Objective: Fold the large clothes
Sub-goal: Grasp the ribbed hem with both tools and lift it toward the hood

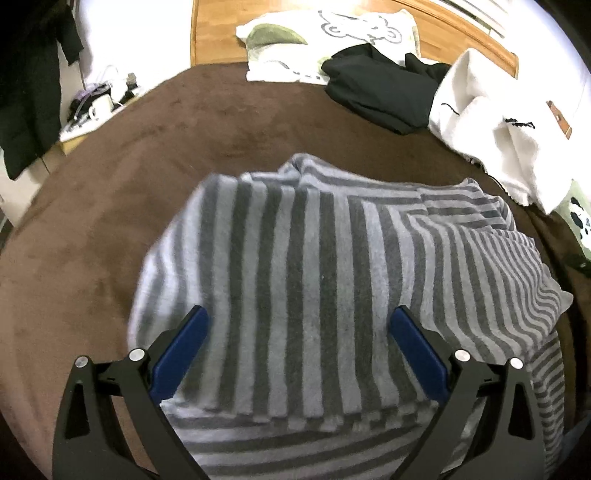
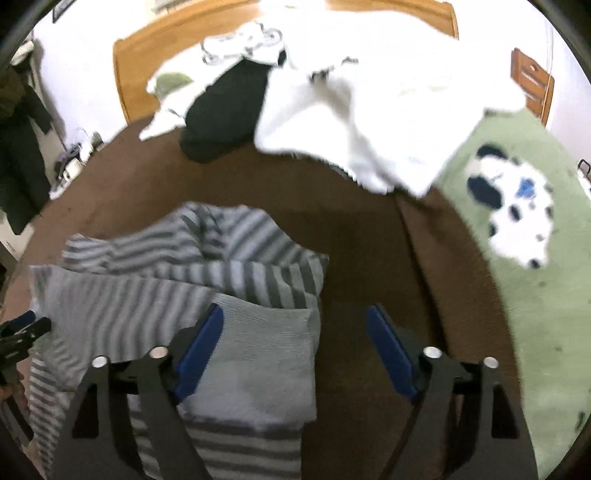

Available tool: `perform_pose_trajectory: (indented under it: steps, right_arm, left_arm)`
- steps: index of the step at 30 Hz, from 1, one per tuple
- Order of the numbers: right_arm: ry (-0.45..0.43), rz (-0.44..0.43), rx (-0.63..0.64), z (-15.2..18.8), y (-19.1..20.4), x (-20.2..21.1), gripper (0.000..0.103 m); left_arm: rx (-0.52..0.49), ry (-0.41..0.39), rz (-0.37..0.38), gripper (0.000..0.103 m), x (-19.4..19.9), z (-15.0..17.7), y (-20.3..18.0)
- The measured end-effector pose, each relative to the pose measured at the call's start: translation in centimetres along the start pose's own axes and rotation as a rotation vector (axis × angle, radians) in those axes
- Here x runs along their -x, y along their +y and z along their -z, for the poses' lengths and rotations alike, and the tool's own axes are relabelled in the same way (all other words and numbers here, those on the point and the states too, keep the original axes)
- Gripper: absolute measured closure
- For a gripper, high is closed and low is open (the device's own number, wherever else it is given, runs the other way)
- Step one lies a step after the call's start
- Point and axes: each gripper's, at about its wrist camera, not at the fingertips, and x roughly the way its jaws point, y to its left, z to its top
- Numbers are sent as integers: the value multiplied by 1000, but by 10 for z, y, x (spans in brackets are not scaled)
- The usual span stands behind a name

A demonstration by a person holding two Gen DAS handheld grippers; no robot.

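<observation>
A grey striped garment (image 1: 314, 280) lies partly folded on the brown bedspread (image 1: 147, 155). My left gripper (image 1: 299, 317) is open above its near part, blue pads (image 1: 181, 350) wide apart, holding nothing. In the right wrist view the same striped garment (image 2: 177, 273) lies left of centre, with its plain grey cuff or hem (image 2: 258, 362) by my left pad. My right gripper (image 2: 295, 314) is open and empty above the garment's right edge and the brown bedspread (image 2: 369, 258). The left gripper (image 2: 22, 332) shows at the far left edge there.
A black garment (image 1: 384, 92), a white fleece (image 1: 491, 125) and a printed white cloth (image 1: 325, 40) lie at the back by the wooden headboard (image 1: 218, 33). A green blanket with a panda print (image 2: 517, 229) lies to the right. A dark coat (image 1: 29, 81) hangs at left.
</observation>
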Motion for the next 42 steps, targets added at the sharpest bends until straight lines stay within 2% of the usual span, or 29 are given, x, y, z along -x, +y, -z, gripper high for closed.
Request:
perform_pose_trajectory:
  steps: [5, 10, 15, 20, 24, 31, 37, 42]
  right_arm:
    - [1, -37, 31, 5, 11, 35, 17]
    - [33, -66, 36, 36, 19, 65, 17]
    - [87, -81, 24, 80, 21, 96, 17]
    - [160, -88, -19, 130, 16, 116, 17]
    - [241, -78, -32, 176, 14, 129, 17]
    - [341, -59, -126, 232, -7, 131, 17]
    - [396, -80, -203, 257, -20, 124, 17]
    - [410, -93, -187, 262, -12, 120, 17]
  left_arm:
    - [39, -25, 5, 7, 42, 3, 14]
    - [63, -6, 16, 7, 81, 24, 27]
    - [52, 58, 43, 7, 114, 65, 38]
    - [97, 136, 81, 7, 136, 116, 54]
    - [150, 192, 91, 7, 146, 158, 65]
    - [253, 256, 155, 7, 143, 210, 70]
    - [299, 300, 196, 8, 132, 231, 64]
    - [310, 327, 213, 8, 121, 238, 58]
